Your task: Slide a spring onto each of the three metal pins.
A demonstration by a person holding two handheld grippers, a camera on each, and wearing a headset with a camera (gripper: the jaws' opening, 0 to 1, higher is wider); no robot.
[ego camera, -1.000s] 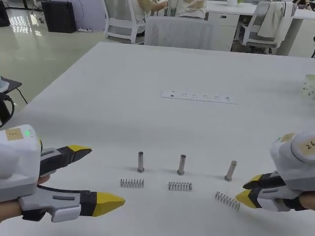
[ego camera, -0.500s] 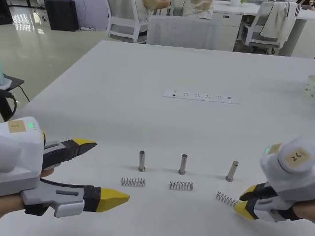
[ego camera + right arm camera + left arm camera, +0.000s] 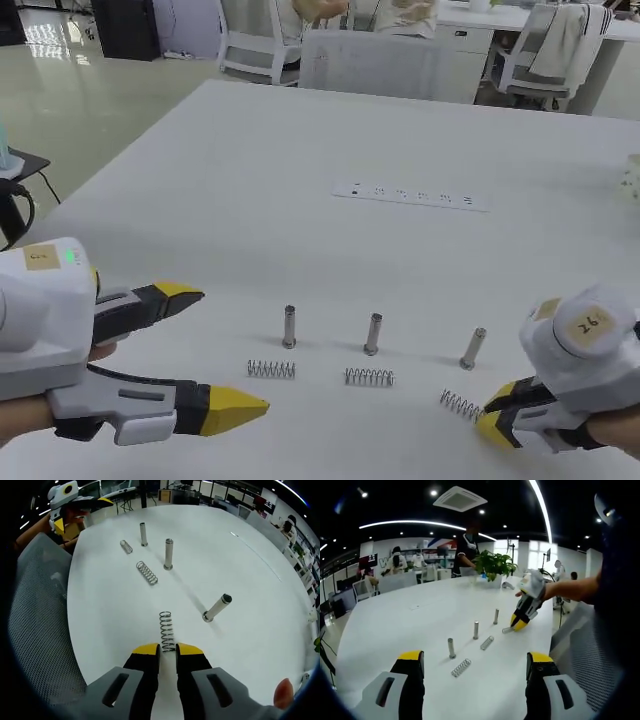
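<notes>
Spring (image 3: 166, 629) end at narrowly parted right gripper (image 3: 167, 652), hold unclear, left gripper (image 3: 475, 661) wide, empty

left tool (image 3: 228, 349) body was cut off by head view's edge | spring (image 3: 166, 627) near end was hidden between right tool (image 3: 168, 649) tips | grip was unclear

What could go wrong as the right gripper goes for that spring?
1. The right gripper has just the near end of the right spring between its jaw tips. Held that close to the end, the spring may swing or pop out when lifted.
2. The right pin stands close beside that spring. If it isn't fixed, a sideways sweep on the lift could knock it over.
</notes>
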